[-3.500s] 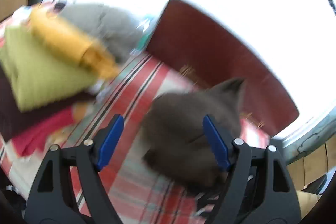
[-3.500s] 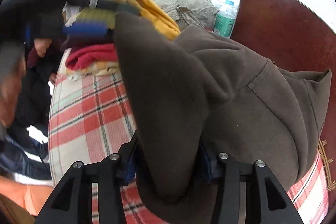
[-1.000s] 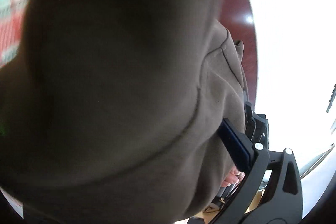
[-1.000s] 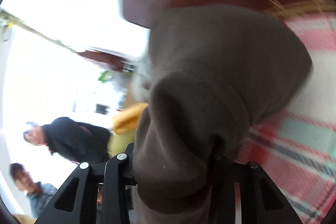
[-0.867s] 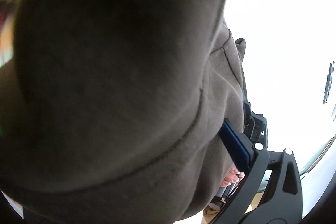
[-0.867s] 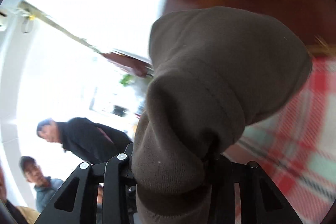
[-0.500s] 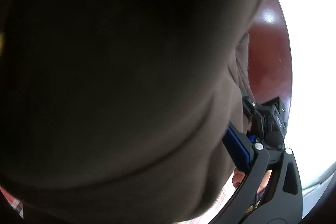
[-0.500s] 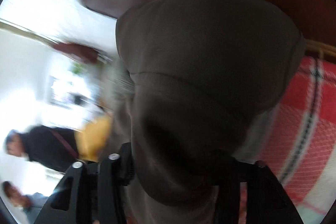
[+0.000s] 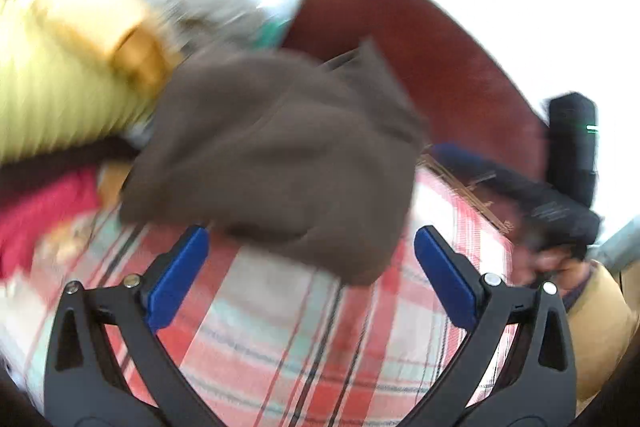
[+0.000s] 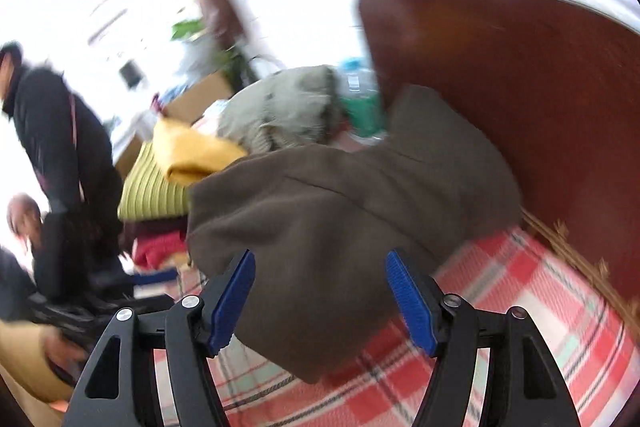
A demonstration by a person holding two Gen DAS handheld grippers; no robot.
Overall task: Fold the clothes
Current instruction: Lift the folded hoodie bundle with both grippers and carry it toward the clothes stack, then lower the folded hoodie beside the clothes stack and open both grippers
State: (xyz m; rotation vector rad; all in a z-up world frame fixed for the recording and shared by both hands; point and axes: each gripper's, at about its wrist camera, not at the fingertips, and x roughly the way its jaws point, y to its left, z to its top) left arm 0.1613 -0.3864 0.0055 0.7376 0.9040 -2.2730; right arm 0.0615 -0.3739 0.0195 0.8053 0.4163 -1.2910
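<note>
A folded brown garment (image 9: 280, 155) lies on the red plaid cover (image 9: 304, 347), up against the dark red headboard (image 9: 420, 39). My left gripper (image 9: 312, 259) stands open just in front of it, nothing between its blue pads. In the right wrist view the same brown garment (image 10: 340, 227) reaches down between the fingers of my right gripper (image 10: 320, 291). Its jaws are opening and the pads stand clear of the cloth.
A pile of clothes sits to the left: yellow-green ribbed knit (image 10: 148, 191), orange-yellow piece (image 10: 188, 151), red one (image 10: 160, 247), grey one (image 10: 280, 107). A water bottle (image 10: 360, 99) stands by the headboard (image 10: 520, 99). Persons (image 10: 52, 155) are at the left.
Both grippers have let go of the brown garment and pulled back from it. The garment now rests on the plaid cover instead of filling both views.
</note>
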